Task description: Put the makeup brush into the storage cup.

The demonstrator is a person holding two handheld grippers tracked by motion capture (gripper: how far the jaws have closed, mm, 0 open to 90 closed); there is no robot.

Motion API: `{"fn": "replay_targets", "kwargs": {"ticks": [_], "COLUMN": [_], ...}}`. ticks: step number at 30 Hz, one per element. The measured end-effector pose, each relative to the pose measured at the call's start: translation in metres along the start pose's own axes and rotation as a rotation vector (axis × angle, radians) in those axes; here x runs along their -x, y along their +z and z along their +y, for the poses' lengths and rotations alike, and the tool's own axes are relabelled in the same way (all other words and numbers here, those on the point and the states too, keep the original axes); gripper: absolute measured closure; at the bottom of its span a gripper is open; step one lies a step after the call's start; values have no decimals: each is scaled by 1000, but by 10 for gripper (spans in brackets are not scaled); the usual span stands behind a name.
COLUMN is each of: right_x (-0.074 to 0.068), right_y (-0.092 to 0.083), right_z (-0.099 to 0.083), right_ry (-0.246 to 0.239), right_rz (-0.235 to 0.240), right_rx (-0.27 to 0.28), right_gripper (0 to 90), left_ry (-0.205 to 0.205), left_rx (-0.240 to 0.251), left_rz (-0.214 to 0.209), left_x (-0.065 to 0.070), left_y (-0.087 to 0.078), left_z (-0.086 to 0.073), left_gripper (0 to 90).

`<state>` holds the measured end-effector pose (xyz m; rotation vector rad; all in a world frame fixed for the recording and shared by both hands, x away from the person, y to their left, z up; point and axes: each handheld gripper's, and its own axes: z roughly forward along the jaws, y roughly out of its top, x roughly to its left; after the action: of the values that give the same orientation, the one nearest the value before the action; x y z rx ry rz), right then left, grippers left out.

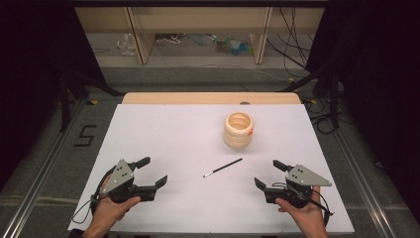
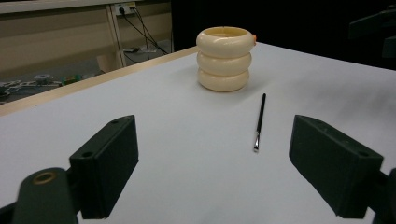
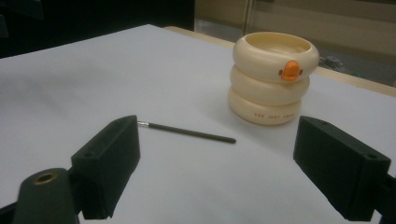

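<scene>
A: Thin black brush (image 1: 223, 167) flat on the white table (image 1: 163, 139), about midway between both tools, lying well short of the cream ringed pot (image 1: 238, 130). Apart from the pot, not touching.

B: Long axis?

A: Diagonal in the high view: pale metal tip toward the near left, dark handle end pointing up and right, toward the pot. From the right gripper view, nearly crosswise, tip at the left by the left jaw's edge, handle end running right toward the pot's base.

B: Nearer hand?

A: Close call. Left gripper (image 1: 154, 172) and right gripper (image 1: 264, 173) both resting low at the near edge, one on each side, both angled inward toward the middle. Tip end slightly closer to the left one, handle end closer to the right one. Probably a job for the right, with the handle on that side and the pot just beyond.

B: State of the tools?

A: Both spread wide, nothing between the jaws, nothing held. Same in each gripper view: bare table between the black pads.

B: Approach, then?

A: Forward and inward, jaws turned to straddle the handle across its width, not along it. Thin and flat on the surface, so likely a low, careful pinch.
</scene>
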<state>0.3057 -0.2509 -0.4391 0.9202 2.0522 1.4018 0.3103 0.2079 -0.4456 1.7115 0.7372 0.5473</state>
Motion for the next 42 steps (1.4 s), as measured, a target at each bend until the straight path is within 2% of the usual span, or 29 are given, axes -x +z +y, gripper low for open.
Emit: {"fn": "replay_targets", "kwargs": {"ticks": [3,4,5,7,8,11,12,13,14,18,22,26,27,31,33,37,38,39,40,42], "right_x": [1,-1,0,0,-2,-1,-1,-2,-1,0,1,0,0,1,0,-1,0,-1,-1,-1], "right_y": [1,1,2,2,2,4,4,3,4,3,4,5,6,9,10,13,15,15,16,19], "right_z": [0,0,0,0,0,-1,0,0,0,1,1,1,2,3,5,8,9,10,11,13], "right_ry": [-16,-2,-13,-21,-4,-27,-32,-16,-37,-37,-45,-32,-26,-39,-28,-33,-47,-38,-38,-60], "right_rz": [-4,9,-1,5,15,11,12,22,13,8,18,33,49,40,59,60,59,72,71,75], "right_rx": [4,-18,-3,-11,-25,3,-15,-32,-24,-17,-22,-32,-51,-30,-52,-48,-35,-57,-51,-37], "right_gripper": [158,158,158,158,159,159,160,160,162,170,175,177,178,180,181,181,181,181,181,181], "left_ry": [-1,2,5,2,1,2,1,3,5,7,7,8,8,9,9,11,12,13,13,12], "left_rx": [-1,-8,-9,-8,-8,-8,-9,-9,-10,-13,-14,-15,-14,-15,-16,-17,-19,-19,-19,-19], "left_rz": [0,3,3,4,4,4,5,5,4,3,3,3,2,3,5,6,7,6,6,7], "left_x": [0,1,1,1,1,1,1,1,1,1,1,1,1,1,1,0,0,1,1,0], "left_y": [0,0,0,0,0,0,0,0,0,0,0,0,0,0,1,1,1,1,1,1], "left_z": [0,0,0,0,0,0,0,0,0,0,0,0,0,0,0,0,0,-1,-1,-1], "left_gripper": [157,157,157,157,157,157,157,157,157,157,157,157,157,157,157,157,157,157,157,157]}}
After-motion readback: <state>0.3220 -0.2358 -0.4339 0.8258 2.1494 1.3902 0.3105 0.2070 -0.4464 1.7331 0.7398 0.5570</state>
